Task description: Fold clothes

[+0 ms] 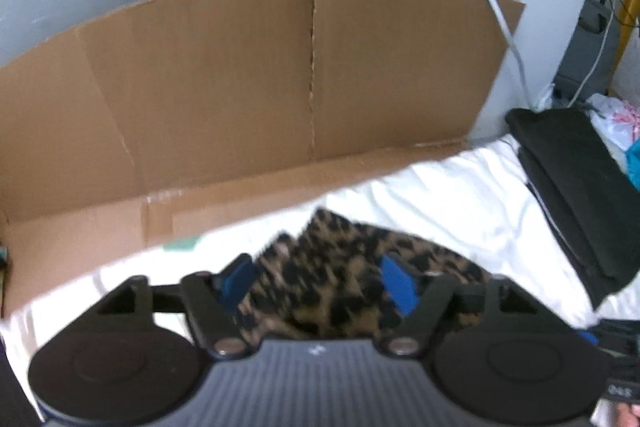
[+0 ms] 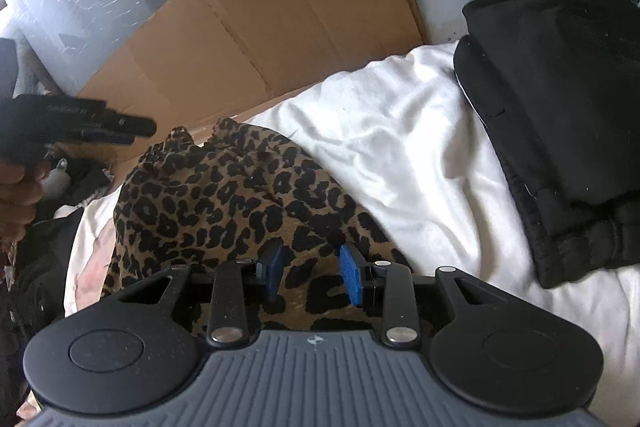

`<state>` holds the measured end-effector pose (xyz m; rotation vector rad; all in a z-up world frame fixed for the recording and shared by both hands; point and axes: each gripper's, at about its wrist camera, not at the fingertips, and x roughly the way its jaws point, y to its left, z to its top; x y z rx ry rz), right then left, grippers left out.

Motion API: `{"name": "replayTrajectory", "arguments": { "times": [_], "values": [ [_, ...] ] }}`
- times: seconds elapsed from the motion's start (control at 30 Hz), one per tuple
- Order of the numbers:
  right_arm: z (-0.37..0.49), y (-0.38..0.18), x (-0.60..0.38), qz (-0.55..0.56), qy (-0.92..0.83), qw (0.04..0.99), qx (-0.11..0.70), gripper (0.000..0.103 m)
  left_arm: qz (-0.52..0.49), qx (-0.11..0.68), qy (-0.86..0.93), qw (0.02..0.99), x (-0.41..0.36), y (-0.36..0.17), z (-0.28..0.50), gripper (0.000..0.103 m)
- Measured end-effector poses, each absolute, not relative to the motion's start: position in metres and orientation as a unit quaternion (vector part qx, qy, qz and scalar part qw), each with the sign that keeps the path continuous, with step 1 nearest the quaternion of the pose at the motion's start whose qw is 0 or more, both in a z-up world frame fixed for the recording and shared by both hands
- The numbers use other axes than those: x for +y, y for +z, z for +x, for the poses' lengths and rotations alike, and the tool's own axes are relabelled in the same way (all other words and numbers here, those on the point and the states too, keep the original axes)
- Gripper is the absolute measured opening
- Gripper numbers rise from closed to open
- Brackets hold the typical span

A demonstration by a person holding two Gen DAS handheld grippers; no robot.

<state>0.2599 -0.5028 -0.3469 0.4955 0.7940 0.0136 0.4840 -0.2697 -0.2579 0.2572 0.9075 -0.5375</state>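
Observation:
A leopard-print garment (image 2: 224, 195) lies bunched on the white bedsheet (image 2: 400, 147). My right gripper (image 2: 312, 275) hovers low over its near edge, jaws open, with the cloth beneath the blue pads (image 2: 352, 279) and nothing pinched. The left wrist view is blurred; there my left gripper (image 1: 318, 283) stands wide open above the same leopard garment (image 1: 332, 263), holding nothing. From the right wrist view, the left gripper (image 2: 120, 127) hangs in a hand (image 2: 16, 187) over the garment's far left corner.
A folded stack of black clothes (image 2: 560, 107) lies on the sheet to the right. An open cardboard box (image 1: 240, 87) stands along the far edge of the bed. A grey cable (image 1: 500, 7) hangs past the box. Dark clutter (image 2: 80, 183) sits at the left.

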Motion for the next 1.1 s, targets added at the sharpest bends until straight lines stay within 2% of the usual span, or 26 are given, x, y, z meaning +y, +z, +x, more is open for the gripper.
{"name": "replayTrajectory", "arguments": {
  "times": [0.43, 0.53, 0.63, 0.73, 0.87, 1.1],
  "values": [
    [0.274, -0.351, -0.494, 0.225, 0.010, 0.895, 0.385, 0.038, 0.158, 0.453, -0.264, 0.837, -0.286, -0.300, 0.510, 0.074],
    [0.276, -0.353, -0.493, 0.220, 0.009, 0.896, 0.387, 0.038, 0.174, 0.453, -0.264, 0.834, -0.280, -0.306, 0.505, 0.064],
    [0.279, -0.354, -0.490, 0.209, 0.009, 0.898, 0.387, 0.040, 0.188, 0.452, -0.267, 0.830, -0.274, -0.309, 0.501, 0.063],
    [0.281, -0.354, -0.486, 0.195, 0.008, 0.901, 0.388, 0.051, 0.203, 0.454, -0.271, 0.824, -0.274, -0.312, 0.500, 0.063],
    [0.283, -0.359, -0.480, 0.175, 0.013, 0.900, 0.400, 0.052, 0.212, 0.460, -0.275, 0.817, -0.276, -0.317, 0.503, 0.064],
    [0.284, -0.362, -0.477, 0.155, 0.013, 0.899, 0.410, 0.052, 0.245, 0.465, -0.281, 0.803, -0.279, -0.321, 0.503, 0.074]
  ]
}}
